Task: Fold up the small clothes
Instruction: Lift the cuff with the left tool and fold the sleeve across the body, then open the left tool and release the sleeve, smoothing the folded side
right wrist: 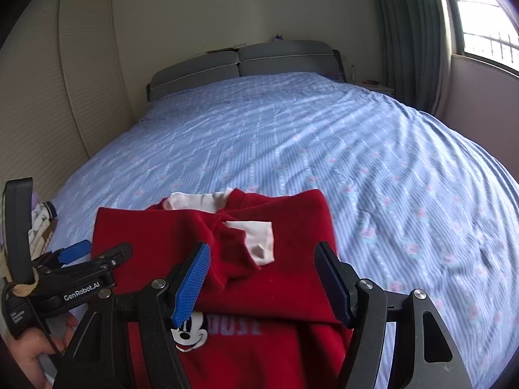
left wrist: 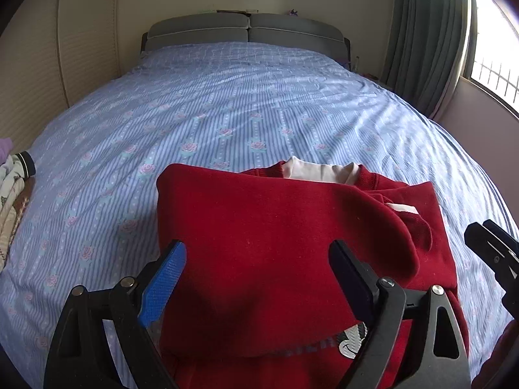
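Observation:
A small red sweater (left wrist: pixel 275 246) with a white collar and a Mickey Mouse print lies on the blue bedspread (left wrist: pixel 227 103), both sleeves folded in over its body. My left gripper (left wrist: pixel 256 259) hovers open over the sweater's left half, holding nothing. My right gripper (right wrist: pixel 261 262) hovers open over the sweater (right wrist: pixel 285 227) on its right half, also empty. A white cuff (right wrist: pixel 256 236) lies between the right fingers. The left gripper also shows in the right wrist view (right wrist: pixel 94 253), and the right gripper shows at the edge of the left wrist view (left wrist: pixel 493 246).
A pile of other clothes (left wrist: pixel 13 188) sits at the bed's left edge. A grey headboard (left wrist: pixel 246 29) stands at the far end, a wardrobe (left wrist: pixel 39 74) on the left, curtains and a window (left wrist: pixel 496 64) on the right.

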